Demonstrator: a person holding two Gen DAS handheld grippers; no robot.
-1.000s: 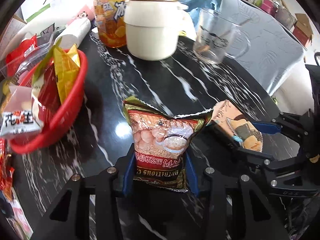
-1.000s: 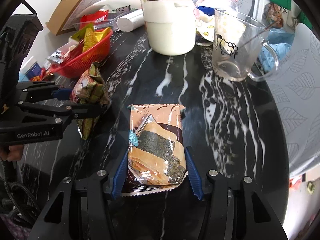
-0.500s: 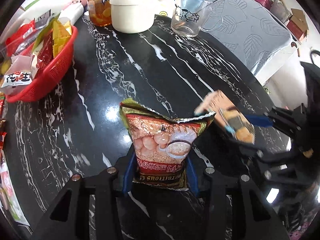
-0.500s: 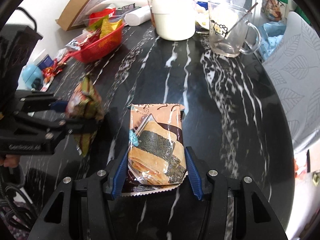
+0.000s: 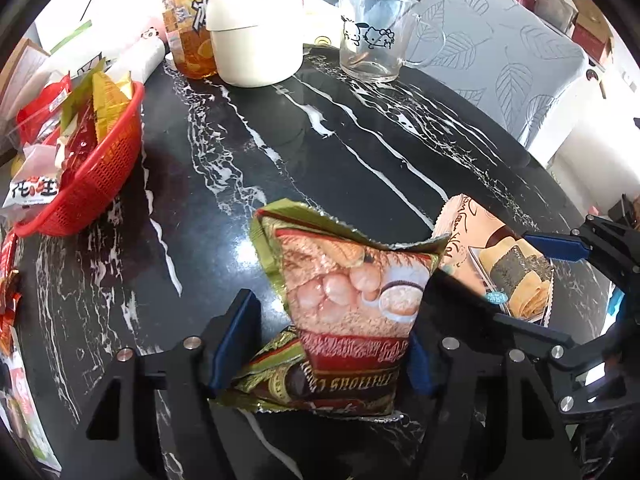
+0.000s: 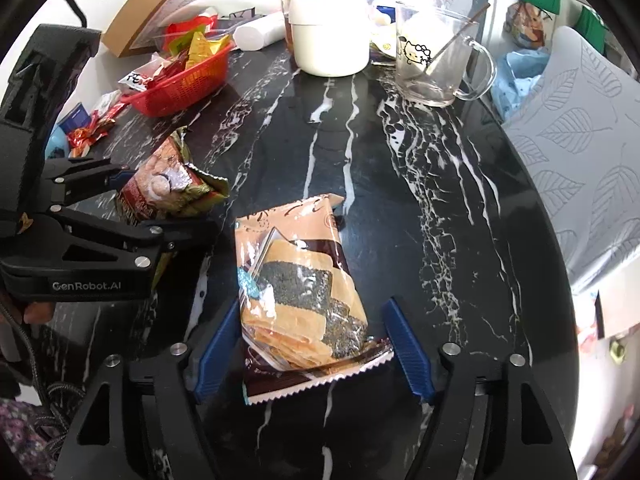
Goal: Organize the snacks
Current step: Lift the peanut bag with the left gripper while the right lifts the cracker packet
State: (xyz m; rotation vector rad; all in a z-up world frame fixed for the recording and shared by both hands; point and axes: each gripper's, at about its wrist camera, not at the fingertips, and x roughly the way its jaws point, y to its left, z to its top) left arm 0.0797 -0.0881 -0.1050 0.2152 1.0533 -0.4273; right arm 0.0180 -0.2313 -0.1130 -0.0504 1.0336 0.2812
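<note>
Left tongs [image 5: 334, 344] spread apart; crinkly green-and-red foil cereal packet [image 5: 352, 308] lies loose between, on black marble table [image 5: 360, 152]. Right tongs [image 6: 310, 350] also apart around tan plastic seaweed-roll packet [image 6: 298, 296]. Both look light, soft, slippery, contents crushable; pinch gently mid-body. Red mesh basket [image 5: 100, 172] well left.

A: What do the tools look like?

B: The left gripper [image 5: 334, 340] is matte black, built of angular struts with triangular cut-outs and round silver screws; its fingers [image 5: 236, 336] carry blue pads. The right gripper [image 6: 314, 350] is built the same.

A: Any markings?

B: White "GenRobot.AI" lettering on the left one's side, seen from the right camera. Black cable trails near it, and a bit of skin shows at the left edge.
</note>
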